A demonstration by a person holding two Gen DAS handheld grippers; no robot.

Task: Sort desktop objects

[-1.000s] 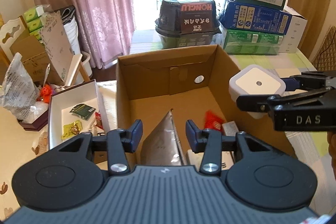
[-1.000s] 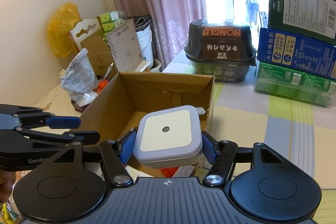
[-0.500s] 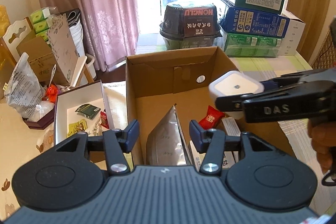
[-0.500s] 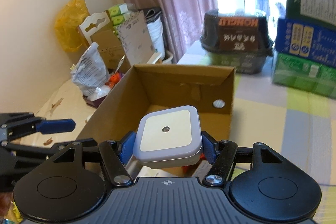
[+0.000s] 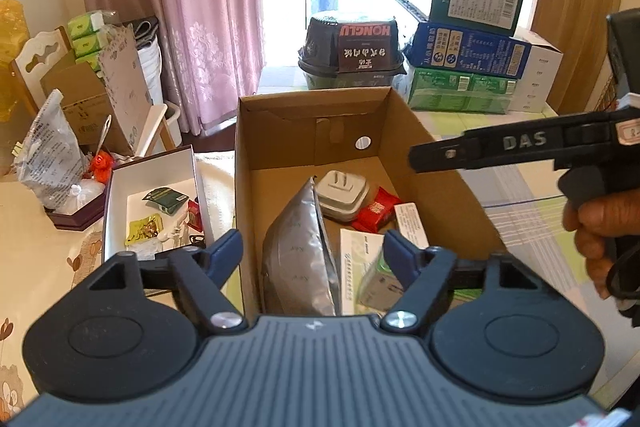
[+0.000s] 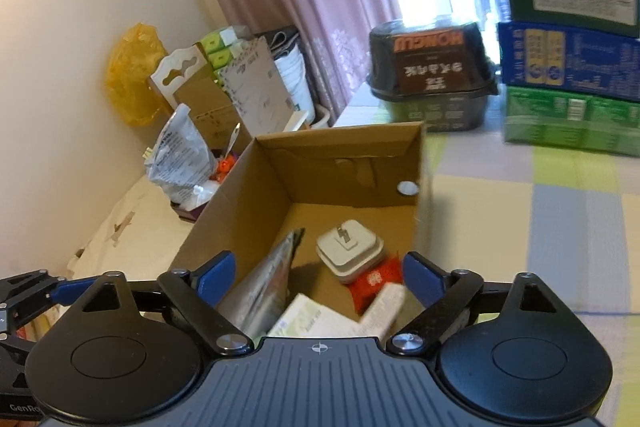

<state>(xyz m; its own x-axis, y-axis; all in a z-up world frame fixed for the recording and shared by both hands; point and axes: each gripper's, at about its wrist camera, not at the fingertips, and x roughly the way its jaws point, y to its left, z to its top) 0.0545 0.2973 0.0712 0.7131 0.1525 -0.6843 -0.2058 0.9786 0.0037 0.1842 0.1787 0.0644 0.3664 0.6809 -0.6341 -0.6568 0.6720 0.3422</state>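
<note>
A white square plug-in night light (image 5: 342,193) (image 6: 349,251) lies prongs-up inside the open cardboard box (image 5: 404,123) (image 6: 240,199), resting against a red packet (image 5: 374,213) (image 6: 374,281). A silver foil pouch (image 5: 298,247) (image 6: 264,291) and white leaflets (image 5: 360,267) share the box. My right gripper (image 6: 318,273) hovers open above the box's near side with nothing between its fingers; in the left wrist view its black body (image 5: 520,147) reaches in from the right. My left gripper (image 5: 316,253) is open and empty at the box's front edge.
A white tray (image 5: 120,195) of small packets lies left of the box. Stacked green and blue cartons (image 5: 472,67) (image 6: 568,79) and a black container (image 5: 352,47) (image 6: 432,71) stand at the back. Bags and cardboard clutter (image 5: 80,115) fill the left. A checked tablecloth (image 6: 540,227) spreads right.
My right gripper carried the night light over the box, opened and let it go; the light now lies upside down in the box. My left gripper opened wider.
</note>
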